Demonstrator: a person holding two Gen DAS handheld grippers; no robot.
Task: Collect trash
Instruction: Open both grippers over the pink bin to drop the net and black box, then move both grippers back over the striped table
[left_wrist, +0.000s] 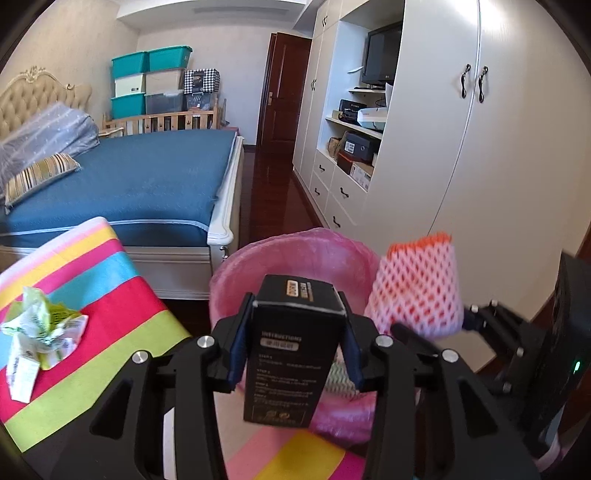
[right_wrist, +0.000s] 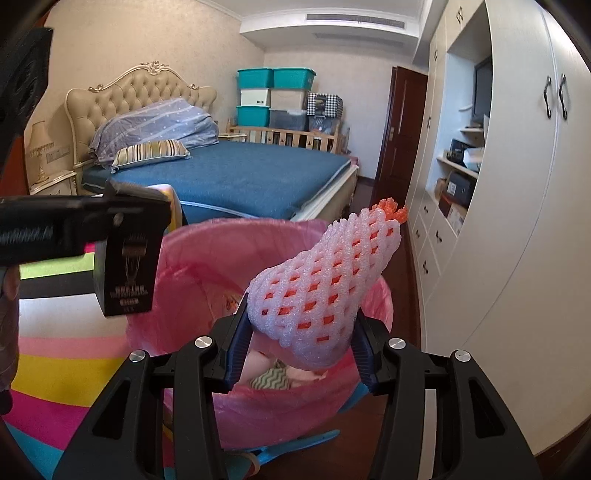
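Pink-lined trash bin (right_wrist: 192, 258) below both loads. Black carton (left_wrist: 291, 350), stiff and light, pinched across its sides by left gripper (left_wrist: 293, 345) fingers, barely parted. Foam fruit net (right_wrist: 325, 280), soft, squashy, nipped at its base by right gripper (right_wrist: 299, 347).

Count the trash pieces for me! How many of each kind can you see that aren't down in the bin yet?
Black box, in the left tongs: 1
Foam fruit net, in the right tongs: 1
Crumpled wrapper on the striped cloth: 1
Total: 3
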